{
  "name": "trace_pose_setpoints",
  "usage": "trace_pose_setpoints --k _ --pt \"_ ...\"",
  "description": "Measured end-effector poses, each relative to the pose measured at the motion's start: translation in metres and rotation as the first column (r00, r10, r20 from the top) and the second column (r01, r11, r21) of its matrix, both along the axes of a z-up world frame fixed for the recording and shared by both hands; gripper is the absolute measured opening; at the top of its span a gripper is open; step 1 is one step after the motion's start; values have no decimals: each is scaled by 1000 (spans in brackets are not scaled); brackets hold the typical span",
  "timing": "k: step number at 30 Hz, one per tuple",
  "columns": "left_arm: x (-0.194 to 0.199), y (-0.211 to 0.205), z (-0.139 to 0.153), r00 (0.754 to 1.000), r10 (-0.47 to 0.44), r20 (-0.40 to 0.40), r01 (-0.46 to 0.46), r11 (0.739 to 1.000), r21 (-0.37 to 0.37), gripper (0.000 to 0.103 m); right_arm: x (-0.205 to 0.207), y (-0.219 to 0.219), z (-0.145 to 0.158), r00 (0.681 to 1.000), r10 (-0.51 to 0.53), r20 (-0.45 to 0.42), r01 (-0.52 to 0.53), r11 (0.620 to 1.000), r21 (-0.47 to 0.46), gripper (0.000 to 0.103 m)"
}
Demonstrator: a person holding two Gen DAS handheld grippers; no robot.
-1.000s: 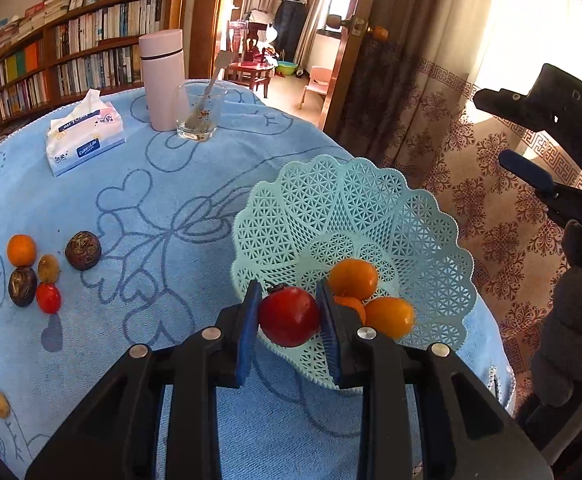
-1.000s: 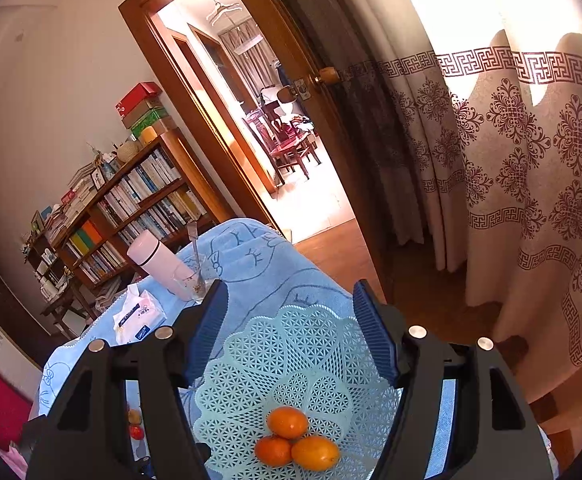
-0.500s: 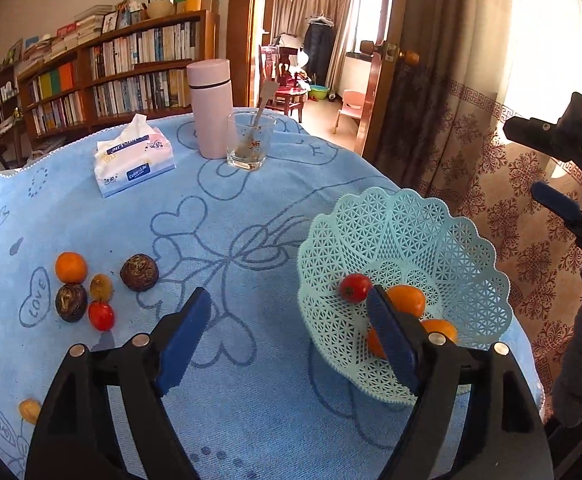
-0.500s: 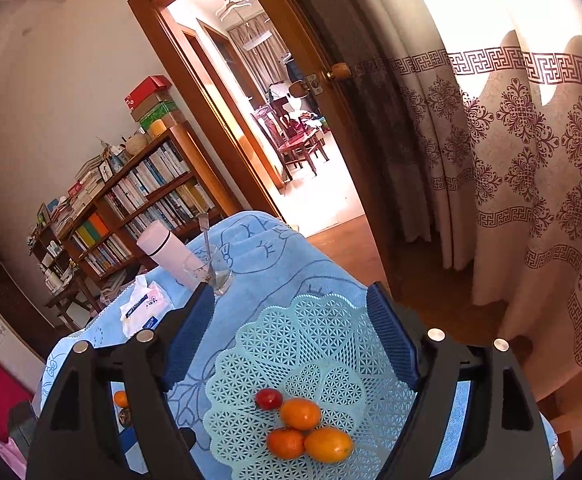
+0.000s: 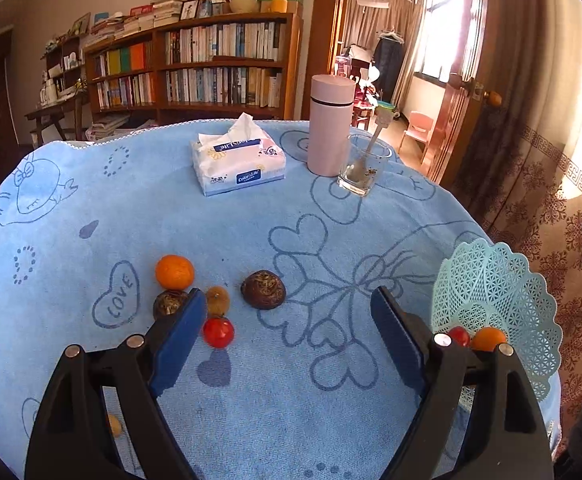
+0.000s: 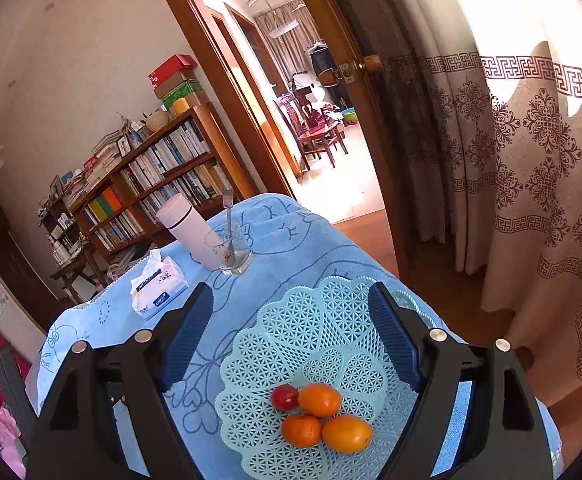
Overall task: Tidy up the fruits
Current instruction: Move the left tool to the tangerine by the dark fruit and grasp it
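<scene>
A light green lattice basket (image 6: pixel 331 320) sits at the table's right edge and holds a red tomato (image 6: pixel 284 397) and three orange fruits (image 6: pixel 319 399). It also shows in the left wrist view (image 5: pixel 491 288). My left gripper (image 5: pixel 287 320) is open and empty above the blue cloth. Near its left finger lie a red tomato (image 5: pixel 218 332), an orange (image 5: pixel 174 272), two dark brown fruits (image 5: pixel 263 289), and a small brownish fruit (image 5: pixel 217 300). My right gripper (image 6: pixel 289 320) is open and empty above the basket.
A tissue box (image 5: pixel 238 162), a pink flask (image 5: pixel 330 124) and a glass with a spoon (image 5: pixel 363 168) stand at the far side. A small yellowish fruit (image 5: pixel 114 425) lies near the front left. Curtains (image 6: pixel 531 180) hang right of the table.
My left gripper let the red tomato go into the basket, opened, and swung left toward the loose fruits. My right gripper stayed open over the basket.
</scene>
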State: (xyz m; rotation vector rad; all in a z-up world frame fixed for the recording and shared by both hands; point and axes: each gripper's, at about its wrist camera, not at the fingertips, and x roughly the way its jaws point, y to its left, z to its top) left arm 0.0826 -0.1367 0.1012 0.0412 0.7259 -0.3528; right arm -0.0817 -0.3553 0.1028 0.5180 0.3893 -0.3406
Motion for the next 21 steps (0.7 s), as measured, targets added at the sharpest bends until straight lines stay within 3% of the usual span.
trace_pose_setpoints --k 9,15,21 --pt "53 46 -5 988 127 -92 -128 992 -13 83 6 10 -2 999 33 -15 -33 999 -10 81" --pt "83 56 -24 976 163 -144 -158 986 45 83 12 15 -3 998 53 -29 -54 998 -16 81" --pt "108 59 -53 953 166 -254 -161 986 42 68 14 18 -6 997 64 -39 -65 998 -19 81"
